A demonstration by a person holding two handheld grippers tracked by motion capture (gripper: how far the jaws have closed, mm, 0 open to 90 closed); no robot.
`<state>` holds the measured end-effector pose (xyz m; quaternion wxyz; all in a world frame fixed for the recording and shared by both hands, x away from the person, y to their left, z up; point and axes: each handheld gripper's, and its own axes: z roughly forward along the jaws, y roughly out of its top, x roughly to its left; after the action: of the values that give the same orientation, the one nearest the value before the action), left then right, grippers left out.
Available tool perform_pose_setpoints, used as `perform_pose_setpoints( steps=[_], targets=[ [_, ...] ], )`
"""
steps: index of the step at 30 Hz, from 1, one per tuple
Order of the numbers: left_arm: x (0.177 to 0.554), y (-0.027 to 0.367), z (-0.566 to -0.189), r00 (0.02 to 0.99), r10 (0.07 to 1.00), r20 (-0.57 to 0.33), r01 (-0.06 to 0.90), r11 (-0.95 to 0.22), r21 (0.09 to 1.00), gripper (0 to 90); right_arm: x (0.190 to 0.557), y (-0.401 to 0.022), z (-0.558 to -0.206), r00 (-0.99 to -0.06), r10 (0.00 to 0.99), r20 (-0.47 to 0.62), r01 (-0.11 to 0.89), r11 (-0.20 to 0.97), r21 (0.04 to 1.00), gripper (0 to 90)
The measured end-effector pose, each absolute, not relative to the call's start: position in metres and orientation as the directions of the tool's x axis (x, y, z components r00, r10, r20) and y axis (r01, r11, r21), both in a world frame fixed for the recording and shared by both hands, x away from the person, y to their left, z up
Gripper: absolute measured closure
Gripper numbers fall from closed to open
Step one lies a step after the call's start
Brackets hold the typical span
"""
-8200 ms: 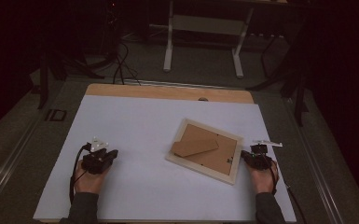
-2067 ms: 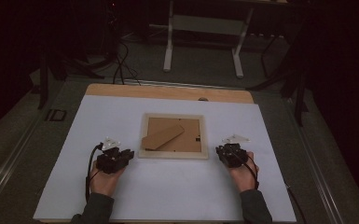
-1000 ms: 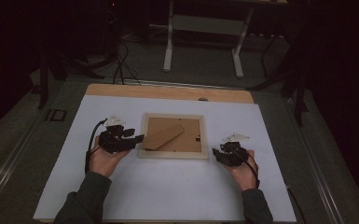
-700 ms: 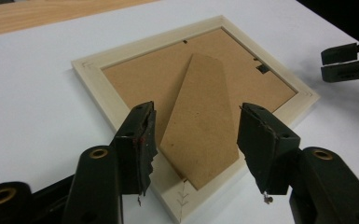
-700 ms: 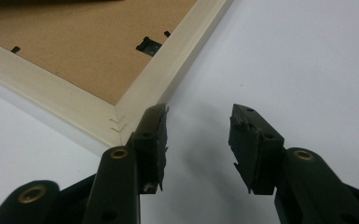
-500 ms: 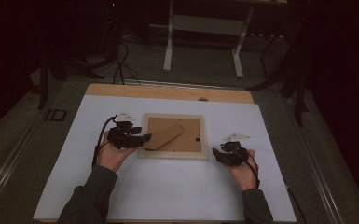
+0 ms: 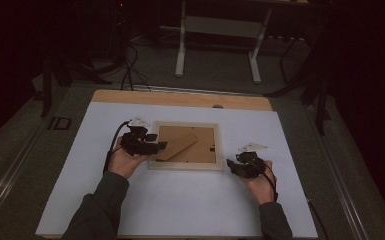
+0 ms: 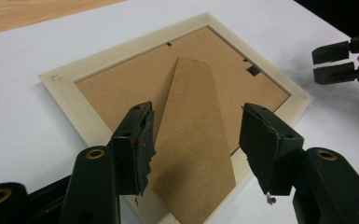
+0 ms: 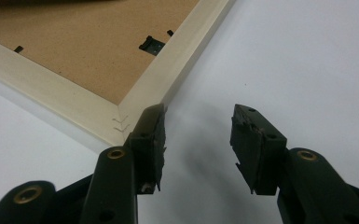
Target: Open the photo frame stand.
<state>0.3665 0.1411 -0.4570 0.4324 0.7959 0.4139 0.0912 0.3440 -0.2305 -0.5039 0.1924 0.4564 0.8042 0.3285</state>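
A dim room surrounds a table covered by a white sheet (image 7: 190, 205). Nearest the person, the right gripper (image 7: 235, 165) sits beside the picture frame's (image 7: 185, 165) corner, jaws just opened wider and holding nothing, probably ready to steady it. The frame lies face down in the middle. The left gripper (image 7: 161, 145), jaws just opened further, straddles the cardboard stand (image 8: 193, 140) without pinching it, seemingly to lift it.

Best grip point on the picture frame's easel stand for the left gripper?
Probably the free tapered end of the easel stand, coming in from the frame's left edge as the left gripper already does. The stand is a flat strip lying on the backing of the face-down picture frame, so open jaws should straddle its narrow width and pinch its two long edges. Its lift off the backing is unclear.
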Motion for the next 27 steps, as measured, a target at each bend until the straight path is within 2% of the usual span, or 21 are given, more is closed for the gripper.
perform_pose_setpoints(
  steps=[6, 27],
  targets=[
    [0.372, 0.136, -0.460, 0.657, 0.727, -0.201, 0.574, -0.309, 0.759, 47.8, 0.344, -0.231, -0.503, -0.508, 0.861, -0.009, 0.607, 0.366, 0.706, 53.8],
    [0.392, 0.123, -0.476, 0.662, 0.716, -0.222, 0.618, -0.353, 0.703, 45.9, 0.345, -0.230, -0.506, -0.514, 0.858, -0.008, 0.609, 0.372, 0.700, 53.3]
  ],
)
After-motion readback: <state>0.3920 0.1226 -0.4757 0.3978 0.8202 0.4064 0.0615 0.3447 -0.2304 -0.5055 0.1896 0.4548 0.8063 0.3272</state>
